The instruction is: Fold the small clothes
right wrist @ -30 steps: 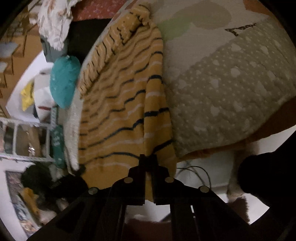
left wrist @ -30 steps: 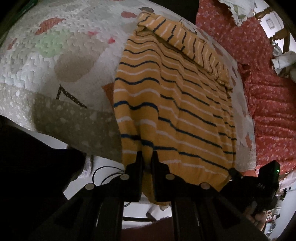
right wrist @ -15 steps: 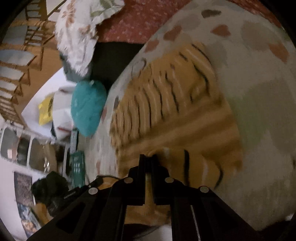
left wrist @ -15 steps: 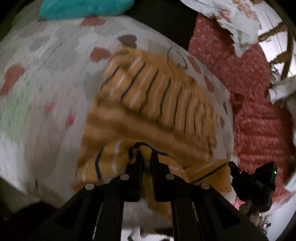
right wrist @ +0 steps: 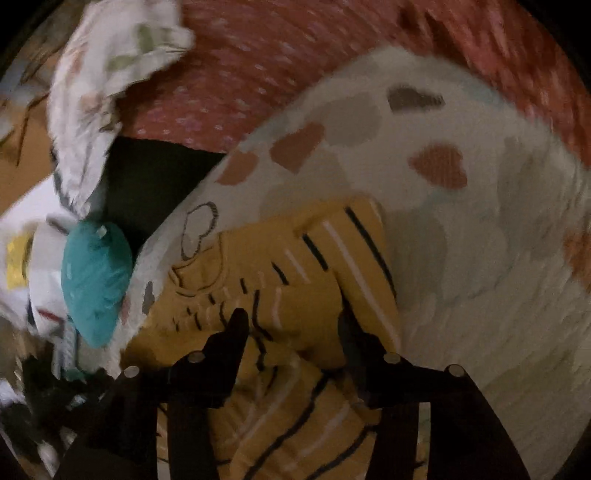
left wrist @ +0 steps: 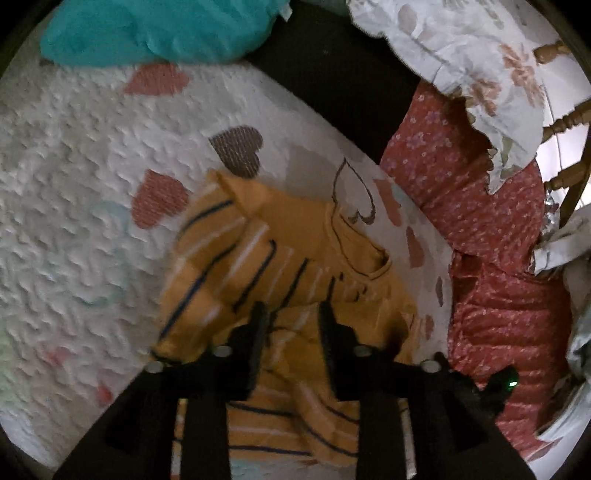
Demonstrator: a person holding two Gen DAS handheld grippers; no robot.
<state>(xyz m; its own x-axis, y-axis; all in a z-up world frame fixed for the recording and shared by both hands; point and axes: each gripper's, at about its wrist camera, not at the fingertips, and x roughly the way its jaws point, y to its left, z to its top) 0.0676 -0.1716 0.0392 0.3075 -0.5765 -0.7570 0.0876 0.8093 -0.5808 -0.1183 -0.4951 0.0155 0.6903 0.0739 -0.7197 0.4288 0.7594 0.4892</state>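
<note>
The yellow striped sweater (left wrist: 280, 266) is lying doubled over on the white heart-print quilt (left wrist: 81, 206) on the bed, lower half flopped up over the top. Both jaws are opening: the left hand-held gripper (left wrist: 290, 314) and the right hand-held gripper (right wrist: 291, 321) have let go, fabric loose between the fingers. Teal pillow (left wrist: 155, 29) sits at the quilt's far edge, red floral blanket (left wrist: 491, 236) alongside.

both grippers' fingers (left wrist: 258, 321) (right wrist: 236, 325) opening, angled downward.
</note>
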